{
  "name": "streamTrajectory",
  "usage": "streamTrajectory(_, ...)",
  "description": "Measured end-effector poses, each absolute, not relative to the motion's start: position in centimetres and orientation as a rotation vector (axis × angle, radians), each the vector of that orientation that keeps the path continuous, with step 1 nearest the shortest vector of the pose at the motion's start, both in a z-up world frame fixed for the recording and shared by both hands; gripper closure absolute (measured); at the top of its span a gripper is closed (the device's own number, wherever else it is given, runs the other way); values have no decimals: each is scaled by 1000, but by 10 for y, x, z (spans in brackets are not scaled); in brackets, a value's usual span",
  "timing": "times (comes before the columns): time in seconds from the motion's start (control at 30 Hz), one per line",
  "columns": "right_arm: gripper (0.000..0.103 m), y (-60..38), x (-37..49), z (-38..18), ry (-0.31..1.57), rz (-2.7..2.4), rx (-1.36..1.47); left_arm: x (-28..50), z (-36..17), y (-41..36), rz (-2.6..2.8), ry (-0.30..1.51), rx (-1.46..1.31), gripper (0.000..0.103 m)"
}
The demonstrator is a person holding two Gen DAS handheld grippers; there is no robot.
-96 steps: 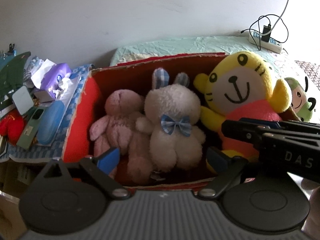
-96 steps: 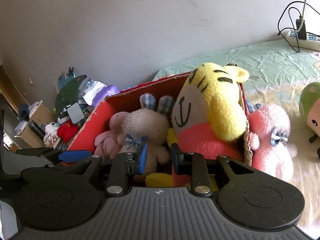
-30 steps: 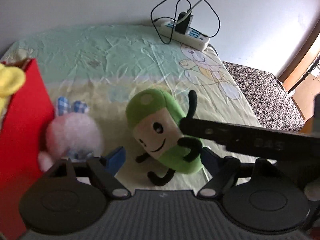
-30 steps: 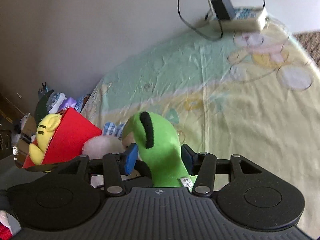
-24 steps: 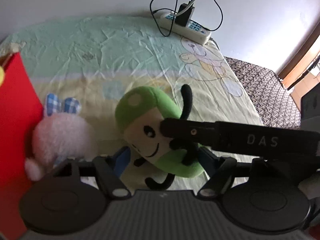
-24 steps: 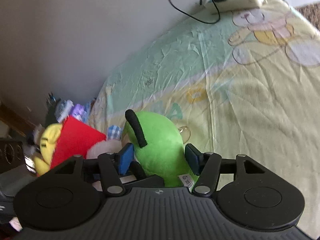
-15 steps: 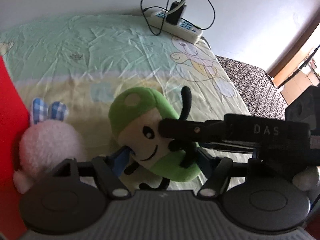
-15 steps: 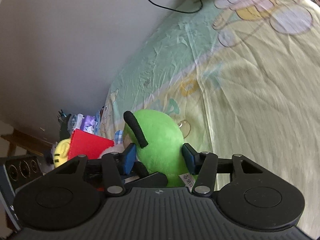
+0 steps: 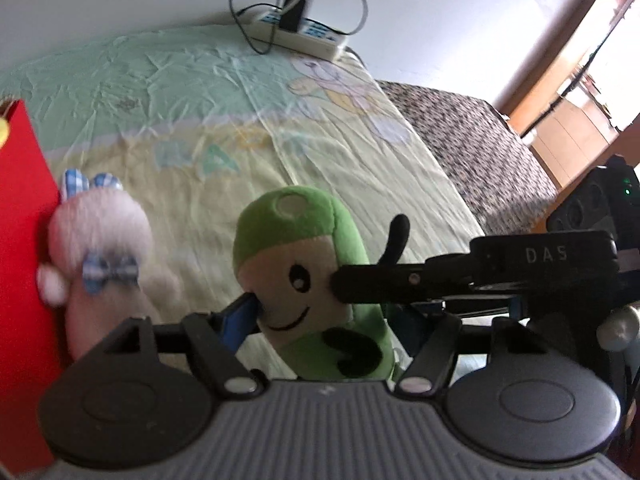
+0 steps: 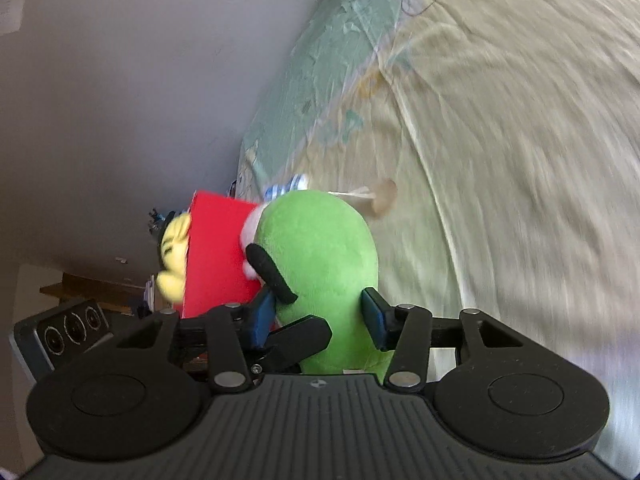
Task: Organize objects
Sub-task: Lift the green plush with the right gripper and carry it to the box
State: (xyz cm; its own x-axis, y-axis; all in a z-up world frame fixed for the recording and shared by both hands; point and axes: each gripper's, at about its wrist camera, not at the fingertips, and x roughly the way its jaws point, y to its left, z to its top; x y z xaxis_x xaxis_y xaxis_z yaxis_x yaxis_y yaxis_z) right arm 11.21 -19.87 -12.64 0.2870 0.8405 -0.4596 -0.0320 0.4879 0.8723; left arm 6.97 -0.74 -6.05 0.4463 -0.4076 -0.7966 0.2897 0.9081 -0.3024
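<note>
Green plush toy (image 9: 320, 280): centre of the left wrist view, lower centre of the right wrist view (image 10: 320, 264); it sits between both pairs of fingers, over the bed sheet (image 9: 208, 120).
Left gripper (image 9: 320, 324): jaws apart, one blue pad pressing the toy's cheek on the left of the frame, the other pad hidden behind the body; a firm clamp cannot be confirmed.
Right gripper (image 10: 318, 316): jaws closed in on the toy's lower body, blue pads touching both flanks; judged a clamp on the plush.
Red box (image 9: 20, 264): left edge of the left wrist view; a yellow plush toy (image 10: 174, 256) shows beyond it in the right wrist view.
Pink rabbit toy (image 9: 100, 248): outside the box, touching its red wall, left of the green toy.
Risk 1: soft filling yields under the pads; the toy may slip or swing out if it is moved fast. The right wrist view is already blurred.
Risk 2: two tools on one toy; a pull in different directions may tear it free of one grip.
Risk 3: the box looks partly filled; a low carry may strike its wall or knock the rabbit.
Risk 4: the right tool's finger covers part of the toy's face, so contact there is unchecked.
Writing: "DAS" in pale letters on the right tool body, right of the left wrist view.
Label: small white tag at the toy's base, lower centre of the right wrist view; unreadable.
Sheet print: cartoon figures, letters too blurred to read.
Power strip (image 9: 298, 34): upper centre, no legible marking.
</note>
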Motion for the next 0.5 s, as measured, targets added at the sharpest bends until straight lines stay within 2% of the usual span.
streamTrajectory(0.5,53,-146,60,-108,1172,892,819,-24,-42,2,-375,962,37,34)
